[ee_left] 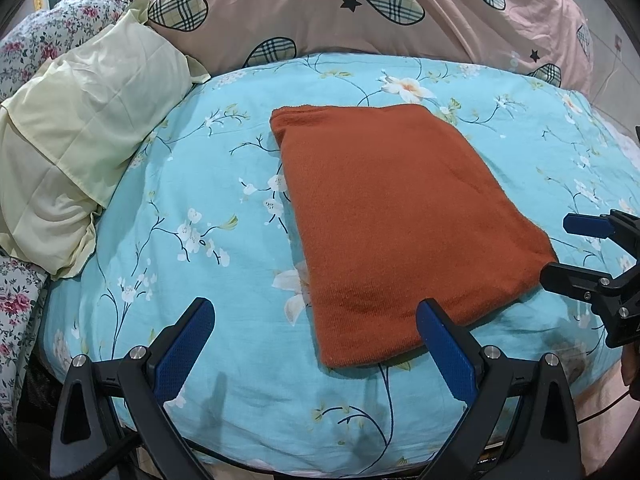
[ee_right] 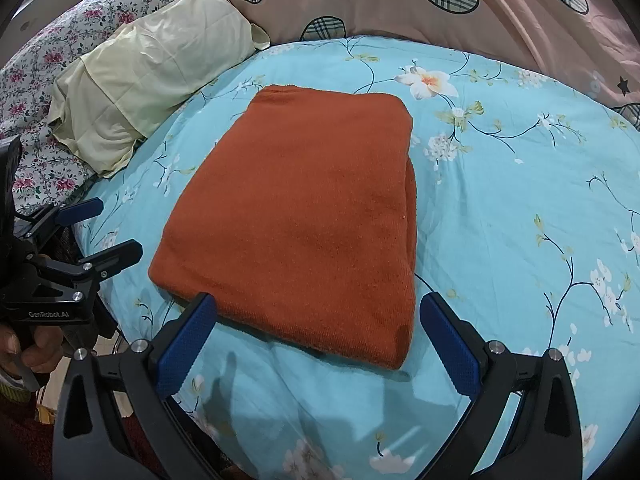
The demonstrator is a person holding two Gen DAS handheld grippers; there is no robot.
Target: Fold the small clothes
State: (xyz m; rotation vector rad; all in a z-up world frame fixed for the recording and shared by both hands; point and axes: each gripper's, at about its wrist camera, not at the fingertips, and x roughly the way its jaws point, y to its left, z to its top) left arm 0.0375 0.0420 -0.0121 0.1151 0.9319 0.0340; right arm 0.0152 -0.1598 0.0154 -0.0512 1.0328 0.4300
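An orange knitted garment point(ee_left: 392, 220) lies folded into a flat rectangle on the light blue floral sheet point(ee_left: 180, 240); it also shows in the right wrist view point(ee_right: 304, 216). My left gripper point(ee_left: 316, 320) is open and empty, hovering just in front of the garment's near left corner. My right gripper point(ee_right: 316, 316) is open and empty, hovering at the garment's near edge. The right gripper shows at the right edge of the left wrist view point(ee_left: 556, 248), beside the garment's right corner. The left gripper shows at the left of the right wrist view point(ee_right: 116, 228).
A pale yellow pillow point(ee_left: 76, 152) lies to the left of the garment. A pink quilt with plaid hearts point(ee_left: 360, 4) is piled behind it. A flowered cover point(ee_right: 48, 64) lies at the far left. The bed's near edge runs just below the grippers.
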